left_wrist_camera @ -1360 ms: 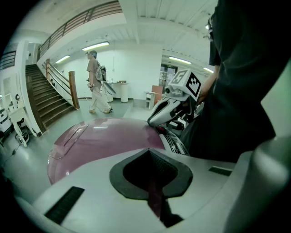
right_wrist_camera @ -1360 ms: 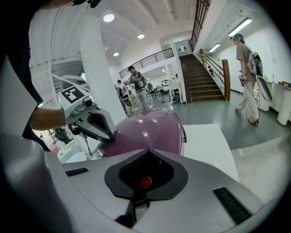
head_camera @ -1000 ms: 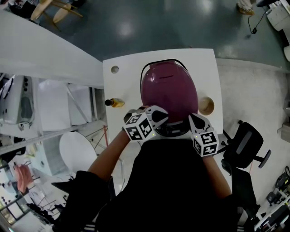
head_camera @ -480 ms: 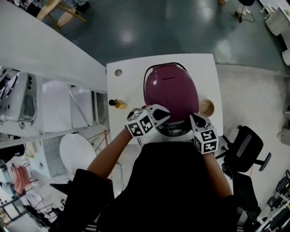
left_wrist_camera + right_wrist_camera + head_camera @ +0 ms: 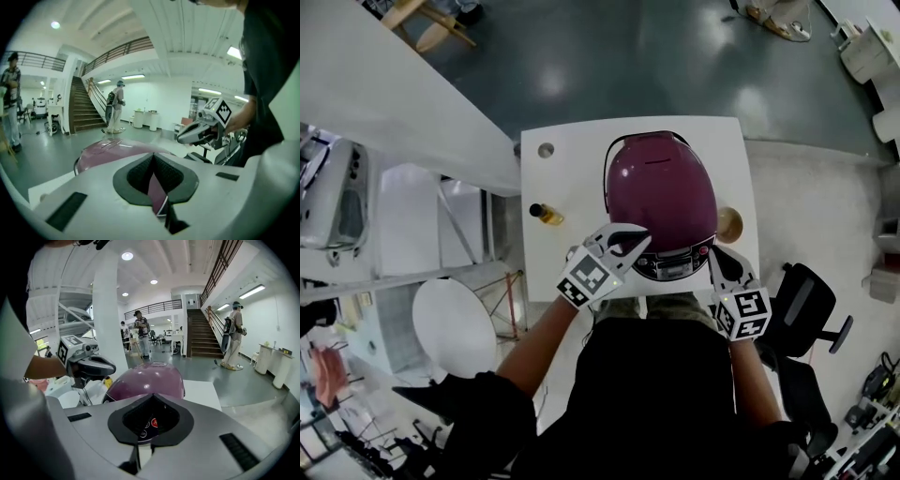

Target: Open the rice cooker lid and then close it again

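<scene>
The purple rice cooker [image 5: 661, 187] stands on the white table [image 5: 567, 178] with its lid down; its control panel [image 5: 671, 266] faces me. My left gripper [image 5: 636, 240] hovers at the cooker's front left, shut and empty. My right gripper [image 5: 713, 253] hangs at the front right corner, also shut with nothing in it. In the left gripper view the closed jaws [image 5: 153, 161] point across the lid [image 5: 112, 149] toward the right gripper [image 5: 200, 132]. Over the shut jaws [image 5: 151, 399] of the right gripper view I see the cooker [image 5: 147, 379] and the left gripper [image 5: 89, 364].
A small yellow bottle [image 5: 546, 214] lies left of the cooker and a round wooden piece [image 5: 729, 223] sits at its right. The table has a round hole [image 5: 546, 150] at its far left. A black office chair [image 5: 806, 305] stands at the right. People stand near the stairs [image 5: 233, 336].
Both grippers have lifted and drawn back from the cooker's front edge toward me; the left one has also rolled. The lid stays down.
</scene>
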Demonstrator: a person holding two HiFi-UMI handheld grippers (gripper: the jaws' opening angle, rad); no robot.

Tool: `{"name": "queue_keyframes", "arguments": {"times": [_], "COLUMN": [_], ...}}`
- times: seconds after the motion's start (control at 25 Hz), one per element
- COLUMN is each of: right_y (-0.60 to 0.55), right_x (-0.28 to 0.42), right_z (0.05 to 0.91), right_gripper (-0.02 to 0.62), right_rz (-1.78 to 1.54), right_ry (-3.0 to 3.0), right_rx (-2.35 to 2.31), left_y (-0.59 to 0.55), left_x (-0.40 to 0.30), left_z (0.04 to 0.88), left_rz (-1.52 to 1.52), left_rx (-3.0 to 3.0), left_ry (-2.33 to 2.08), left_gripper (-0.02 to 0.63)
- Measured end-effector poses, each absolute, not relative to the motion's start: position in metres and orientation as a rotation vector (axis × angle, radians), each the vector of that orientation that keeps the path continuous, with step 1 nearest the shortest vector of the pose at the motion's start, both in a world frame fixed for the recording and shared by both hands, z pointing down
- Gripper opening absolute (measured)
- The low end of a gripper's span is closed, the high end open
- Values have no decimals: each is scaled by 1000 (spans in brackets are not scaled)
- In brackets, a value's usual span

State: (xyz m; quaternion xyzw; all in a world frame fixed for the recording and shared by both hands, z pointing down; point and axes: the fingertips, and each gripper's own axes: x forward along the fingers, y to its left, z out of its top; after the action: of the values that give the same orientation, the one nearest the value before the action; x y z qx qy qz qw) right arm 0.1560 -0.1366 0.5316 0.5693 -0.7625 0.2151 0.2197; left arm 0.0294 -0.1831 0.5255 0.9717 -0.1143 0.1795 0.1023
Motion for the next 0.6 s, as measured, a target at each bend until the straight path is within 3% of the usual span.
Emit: {"name": "queue_keyframes", "arguments": {"times": [0.24, 0.6], "right_y": [-128, -121], "right_x": [148, 112], "right_z": [516, 498], "right_gripper": [0, 0], "right_rz": [586, 473], "right_ry": [-2121, -2275], "right_rx": [1641, 1506], "left_y": [-162, -93], "left_x": [-5, -37], "left_z": [515, 510], "left_rz": [267, 190], "left_rx": [2704, 2633], "left_ry": [-505, -686], "left_gripper": [5, 5]}}
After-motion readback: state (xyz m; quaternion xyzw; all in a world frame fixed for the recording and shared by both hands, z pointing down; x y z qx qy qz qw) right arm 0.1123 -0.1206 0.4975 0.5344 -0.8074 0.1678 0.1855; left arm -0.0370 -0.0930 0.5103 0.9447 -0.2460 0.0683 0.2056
